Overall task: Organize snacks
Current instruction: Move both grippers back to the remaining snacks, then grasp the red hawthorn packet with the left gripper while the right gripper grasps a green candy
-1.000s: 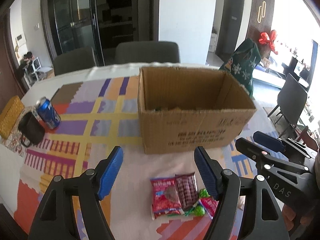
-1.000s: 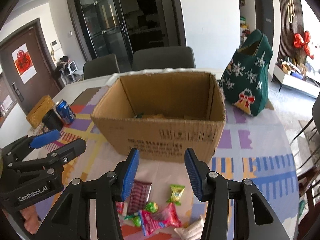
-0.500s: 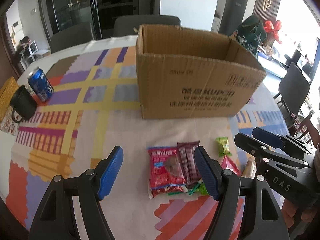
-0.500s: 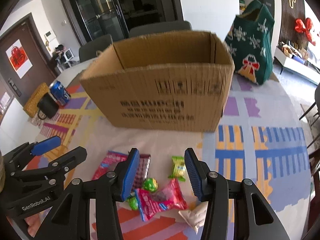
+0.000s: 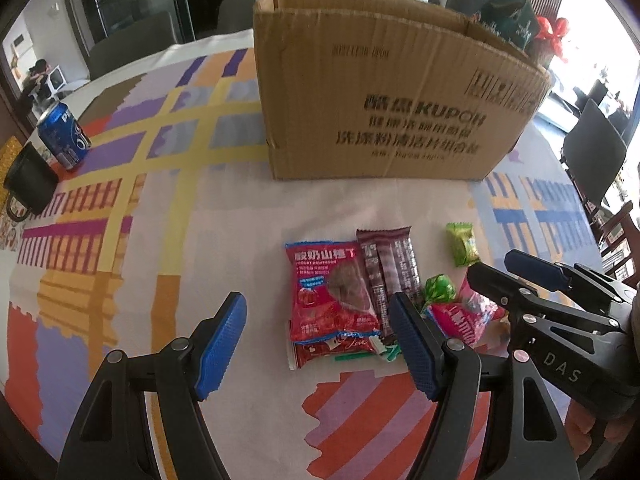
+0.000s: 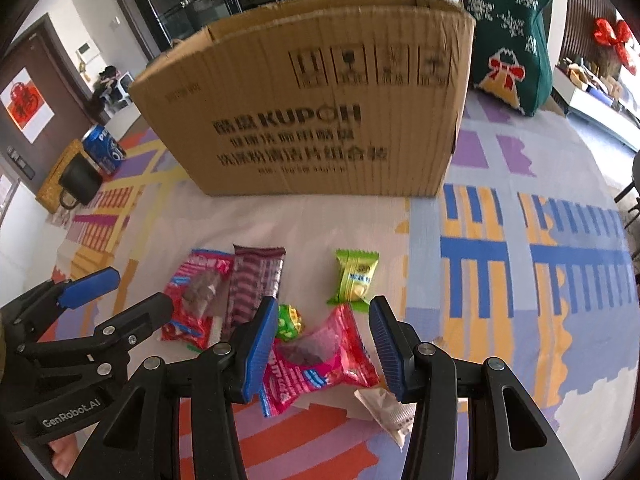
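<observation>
With both claws spread and empty, the right gripper [image 6: 320, 344] straddles a crinkly pink foil snack packet [image 6: 320, 360] lying at 6 o'clock from the brown cardboard box [image 6: 320, 116]; light, slippery and crushable, it probably wants pinching across its flat middle, while the left gripper [image 5: 316, 344] hovers beside.

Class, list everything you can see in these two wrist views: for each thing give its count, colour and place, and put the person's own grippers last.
Cardboard box: one, brown, open-topped, behind the snacks.
Red snack packet: one, left of the pile.
Maroon wrapper: one, beside the red packet.
Light green packet: one, apart at the right.
Green round candy: one, mid-pile.
Pink packet: one, nearest, between the right gripper's fingers.
White packet: one, at the front.
Soda can: one, blue, far left.
Mug: one, black, beside the can.
Knitted bag: one, green, right of the box.
Tablecloth: one, multicoloured.
Left gripper: open.
Right gripper: open.
</observation>
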A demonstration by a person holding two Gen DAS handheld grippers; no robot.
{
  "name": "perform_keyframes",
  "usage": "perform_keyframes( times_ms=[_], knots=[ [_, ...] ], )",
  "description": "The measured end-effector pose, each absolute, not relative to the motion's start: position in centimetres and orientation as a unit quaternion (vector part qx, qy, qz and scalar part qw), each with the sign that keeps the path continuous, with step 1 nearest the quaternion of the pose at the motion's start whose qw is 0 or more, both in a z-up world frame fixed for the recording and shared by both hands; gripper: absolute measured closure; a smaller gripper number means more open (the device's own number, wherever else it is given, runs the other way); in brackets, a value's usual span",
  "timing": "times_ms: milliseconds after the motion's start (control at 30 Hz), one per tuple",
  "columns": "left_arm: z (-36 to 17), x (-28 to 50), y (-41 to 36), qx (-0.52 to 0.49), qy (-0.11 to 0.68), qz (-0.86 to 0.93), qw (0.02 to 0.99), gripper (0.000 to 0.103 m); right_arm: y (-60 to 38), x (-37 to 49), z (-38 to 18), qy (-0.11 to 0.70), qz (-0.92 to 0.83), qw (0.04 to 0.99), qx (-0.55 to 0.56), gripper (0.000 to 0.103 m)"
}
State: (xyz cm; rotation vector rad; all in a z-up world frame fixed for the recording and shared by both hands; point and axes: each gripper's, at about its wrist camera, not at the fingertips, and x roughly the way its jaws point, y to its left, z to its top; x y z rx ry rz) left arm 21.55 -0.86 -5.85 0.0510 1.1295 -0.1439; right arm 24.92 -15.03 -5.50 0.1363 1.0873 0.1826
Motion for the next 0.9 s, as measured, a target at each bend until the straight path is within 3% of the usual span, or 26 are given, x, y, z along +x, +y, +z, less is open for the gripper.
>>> perform_keyframes(
  times_ms=[600, 900],
  knots=[
    [-9.1, 23.8, -1.9, 0.034, 0.562, -0.07, 0.824, 0.03, -15.7, 26.9, -7.9, 0.537, 0.065, 0.838, 0.073, 0.055],
    [-9.9, 25.1, -1.9, 0.021, 0.573, -0.075, 0.816, 0.048, -15.2, 28.0, -8.4, 0.542, 0.062, 0.836, 0.059, 0.055]
  ],
)
